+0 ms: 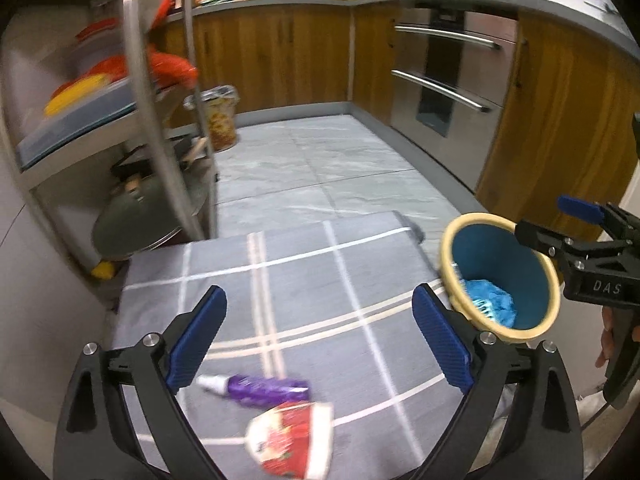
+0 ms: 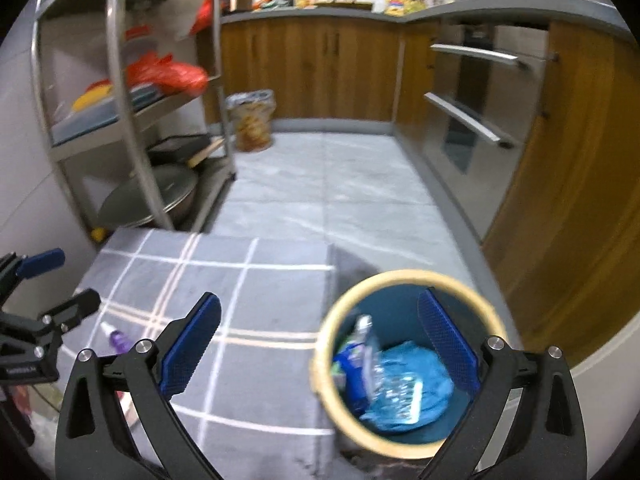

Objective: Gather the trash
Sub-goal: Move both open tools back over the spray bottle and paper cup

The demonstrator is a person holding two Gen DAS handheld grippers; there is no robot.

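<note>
The left gripper hangs with its blue-padded jaws spread wide and nothing between them, above a grey cloth with white check lines that covers a low surface. Just near of its jaws, on the cloth, lie a purple tube with a white cap and, nearer still, a crumpled red-and-white wrapper, the two almost touching. The right gripper is likewise wide open and empty; its right finger stands over the mouth of a small blue bin with a cream rim, which sits at the right edge of the cloth. Inside the bin lie a crumpled blue bag, a clear crushed plastic bottle and a few other pieces too blurred to name. From the left wrist view the same bin sits to the right, with the right gripper's black frame beside its far rim and part of a hand below it. To the left rises a steel rack holding an orange-red plastic bag, containers and a pan lid. Beyond the cloth lies a grey tiled floor, a lined waste basket at the far left corner, wooden cabinets and a steel oven at the right.
</note>
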